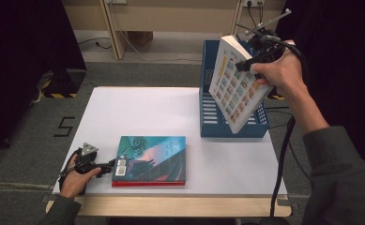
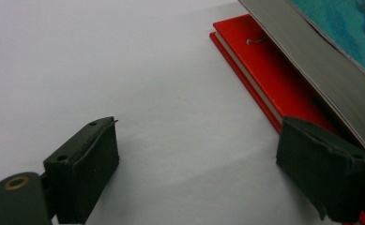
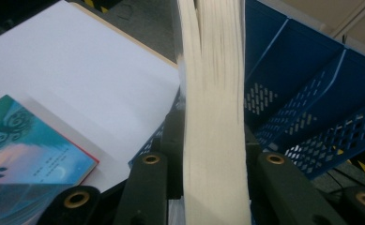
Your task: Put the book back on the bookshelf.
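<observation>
Left gripper (image 1: 109,166) rests low at the near left of the white table (image 1: 138,108), jaws spread wide with bare table between them. The teal-covered book (image 1: 151,157) lies flat just to its right, stacked on a red book (image 2: 269,70); one jaw sits against the red book's edge. Right gripper (image 1: 246,65) is raised, jaws clamped on the thick white book (image 1: 234,84), pages pinched between both pads. That book hangs tilted above the blue file rack (image 1: 208,115) at the table's far right.
</observation>
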